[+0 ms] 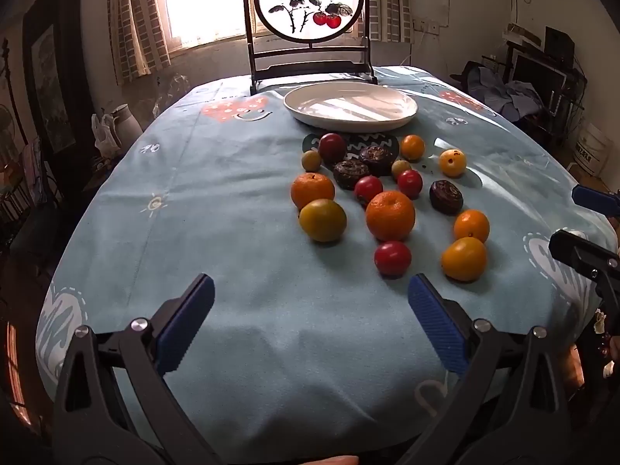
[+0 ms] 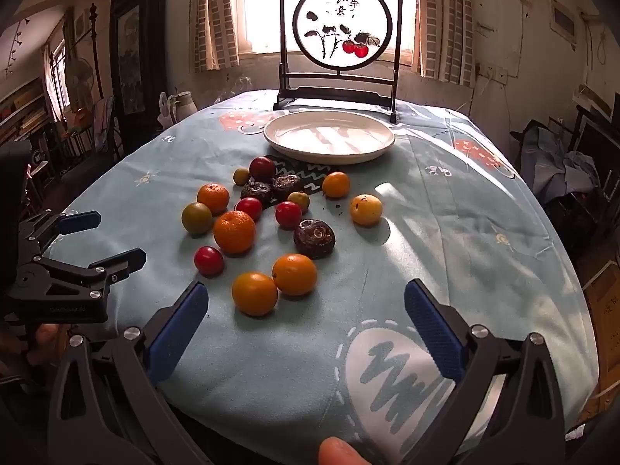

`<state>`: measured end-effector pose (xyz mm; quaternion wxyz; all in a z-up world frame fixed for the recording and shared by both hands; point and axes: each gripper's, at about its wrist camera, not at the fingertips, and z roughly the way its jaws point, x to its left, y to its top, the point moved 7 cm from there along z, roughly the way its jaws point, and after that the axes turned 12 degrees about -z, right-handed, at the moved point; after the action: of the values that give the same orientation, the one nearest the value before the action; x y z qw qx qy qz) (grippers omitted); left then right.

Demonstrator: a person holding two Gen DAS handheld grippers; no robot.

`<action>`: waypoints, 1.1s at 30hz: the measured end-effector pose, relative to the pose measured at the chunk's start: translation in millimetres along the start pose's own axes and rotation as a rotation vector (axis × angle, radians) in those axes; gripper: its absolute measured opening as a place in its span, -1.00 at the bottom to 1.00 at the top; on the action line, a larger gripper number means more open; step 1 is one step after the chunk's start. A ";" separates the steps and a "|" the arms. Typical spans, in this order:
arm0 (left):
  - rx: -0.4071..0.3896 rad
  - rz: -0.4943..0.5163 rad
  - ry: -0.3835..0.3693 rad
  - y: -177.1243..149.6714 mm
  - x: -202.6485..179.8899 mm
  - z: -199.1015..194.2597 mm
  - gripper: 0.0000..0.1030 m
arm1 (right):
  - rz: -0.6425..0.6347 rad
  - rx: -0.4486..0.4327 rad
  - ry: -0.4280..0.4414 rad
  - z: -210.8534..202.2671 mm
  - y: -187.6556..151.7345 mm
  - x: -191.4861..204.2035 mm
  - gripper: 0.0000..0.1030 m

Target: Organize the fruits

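Several loose fruits lie on the blue tablecloth: oranges [image 1: 390, 215] [image 2: 234, 231], small red fruits [image 1: 392, 257] [image 2: 209, 260], yellow-orange fruits [image 1: 464, 258] [image 2: 254, 293] and dark brown wrinkled ones [image 1: 446, 196] [image 2: 314, 233]. A white plate [image 1: 350, 105] [image 2: 329, 136] stands empty behind them. My left gripper [image 1: 310, 321] is open and empty, near the table's front, short of the fruits; it also shows in the right wrist view [image 2: 112, 236]. My right gripper [image 2: 306, 323] is open and empty, just before the nearest yellow-orange fruit; it shows at the left wrist view's right edge [image 1: 581, 217].
A dark wooden stand with a round painted panel [image 1: 308, 0] [image 2: 341, 31] rises behind the plate at the table's far edge. A white kettle [image 1: 126, 122] sits beyond the table on the left. Cluttered furniture [image 2: 562, 170] stands to the right.
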<state>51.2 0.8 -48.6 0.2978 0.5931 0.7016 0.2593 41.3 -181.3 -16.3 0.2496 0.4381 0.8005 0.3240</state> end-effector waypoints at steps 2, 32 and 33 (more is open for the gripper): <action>0.008 0.006 0.000 -0.2 -1.2 0.9 0.96 | -0.005 0.004 -0.004 0.7 -1.0 0.4 0.97; -0.008 0.007 0.017 -2.9 0.8 3.9 0.96 | -0.017 -0.012 -0.018 -1.5 -1.7 1.2 0.97; -0.007 0.008 0.018 -3.1 0.8 3.8 0.96 | -0.018 -0.011 -0.017 -1.4 -1.6 0.9 0.97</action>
<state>51.8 1.1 -53.5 0.2927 0.5924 0.7010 0.2683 39.1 -181.6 -16.7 0.2618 0.4322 0.8004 0.3226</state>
